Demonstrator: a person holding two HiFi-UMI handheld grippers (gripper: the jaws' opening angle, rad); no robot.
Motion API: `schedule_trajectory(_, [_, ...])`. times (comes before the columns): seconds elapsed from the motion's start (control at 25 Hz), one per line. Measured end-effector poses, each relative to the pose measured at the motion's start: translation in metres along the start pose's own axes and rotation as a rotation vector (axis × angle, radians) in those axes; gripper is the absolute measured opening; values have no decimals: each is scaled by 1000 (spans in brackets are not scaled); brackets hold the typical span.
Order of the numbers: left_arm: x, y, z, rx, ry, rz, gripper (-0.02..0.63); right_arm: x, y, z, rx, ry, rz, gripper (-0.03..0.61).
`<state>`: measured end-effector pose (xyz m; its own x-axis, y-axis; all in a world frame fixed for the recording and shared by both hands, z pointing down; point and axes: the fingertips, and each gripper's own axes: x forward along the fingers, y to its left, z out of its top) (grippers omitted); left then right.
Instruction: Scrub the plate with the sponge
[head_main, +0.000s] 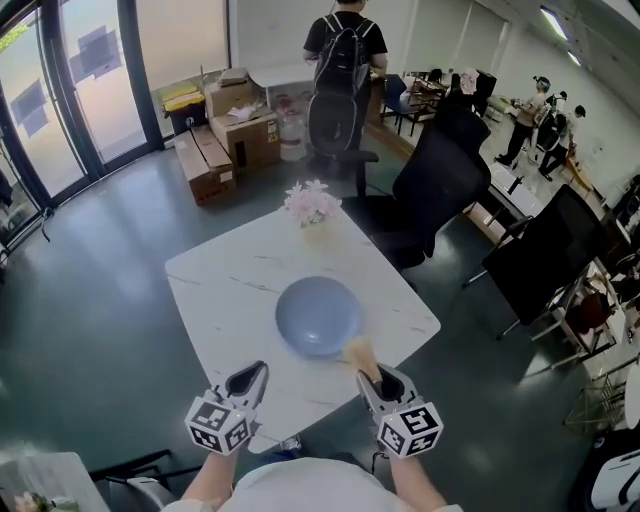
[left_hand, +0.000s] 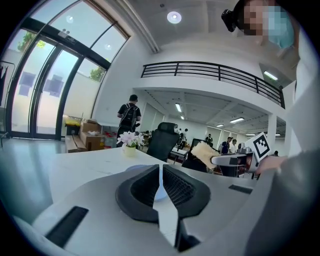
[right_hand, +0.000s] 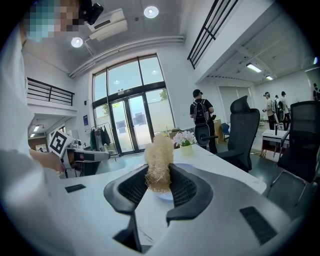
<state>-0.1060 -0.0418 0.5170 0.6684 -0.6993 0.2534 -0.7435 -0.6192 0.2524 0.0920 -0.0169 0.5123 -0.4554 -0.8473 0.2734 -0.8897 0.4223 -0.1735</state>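
Poised just beside the plate (head_main: 318, 315)
Pinching the sponge (right_hand: 159, 167) in the right gripper (right_hand: 159, 189); pressed together, empty, at the left gripper (left_hand: 160, 179)

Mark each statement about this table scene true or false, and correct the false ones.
1. The right gripper grips the sponge. True.
2. The left gripper has its fingers wide open. False: they are shut, with nothing between them.
3. The plate is red. False: it is blue.
4. The flowers stand near the far edge of the table. True.
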Motion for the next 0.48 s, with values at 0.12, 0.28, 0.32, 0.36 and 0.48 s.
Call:
schedule_trajectory(0.12, [9, 15, 6, 18, 11, -19, 46, 14, -1, 3, 13, -3, -20, 126])
schedule_trajectory(0.28, [20, 32, 9, 9, 21, -16, 46, 28, -2, 2, 21, 11, -21, 126])
schedule_trajectory(0.32, [23, 34, 9, 5, 23, -12, 46, 32, -4, 2, 22, 16, -19, 126])
schedule_trajectory(0.36, [27, 38, 9, 3, 25, -7, 46, 35, -7, 2, 23, 19, -17, 126])
schedule_trajectory(0.48, [43, 48, 10, -2, 29, 19, 46, 48, -16, 6, 17, 28, 2, 126])
